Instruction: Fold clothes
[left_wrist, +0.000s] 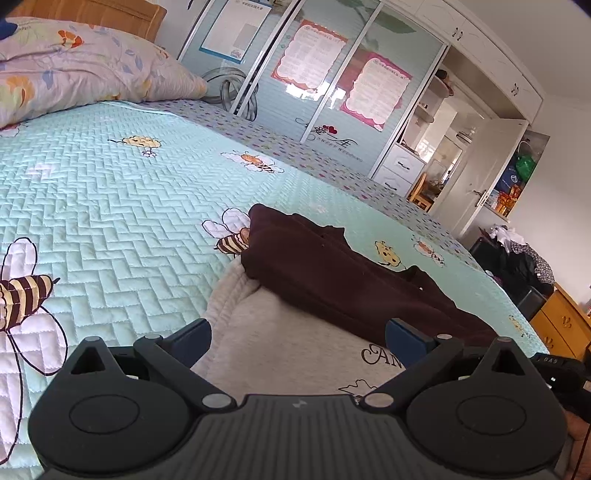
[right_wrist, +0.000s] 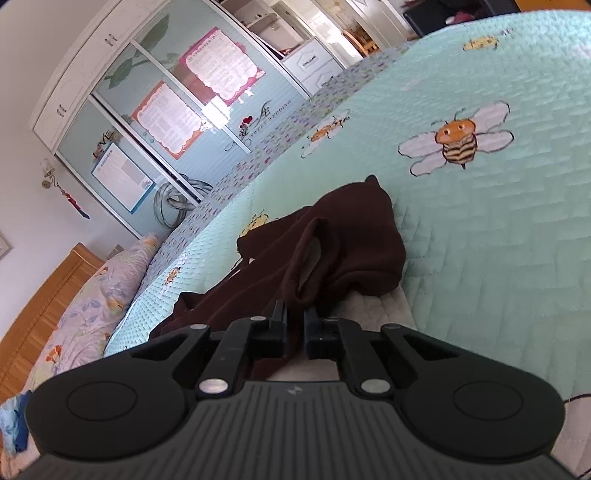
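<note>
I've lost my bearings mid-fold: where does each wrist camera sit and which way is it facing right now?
Left wrist: on the left gripper, low over the bed, facing the wardrobe past the pillow; its open fingers straddle the grey garment.
Right wrist: on the right gripper, tilted, facing the same wardrobe; its fingers pinch the dark maroon garment.
Shared: maroon garment, bee-print bed, pillow, wardrobe.

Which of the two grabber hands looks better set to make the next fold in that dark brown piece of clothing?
Probably the right. The right gripper is already pinched shut on a fold of the dark brown garment, ready to lift it. The left gripper is open over the grey garment, holding nothing.
</note>
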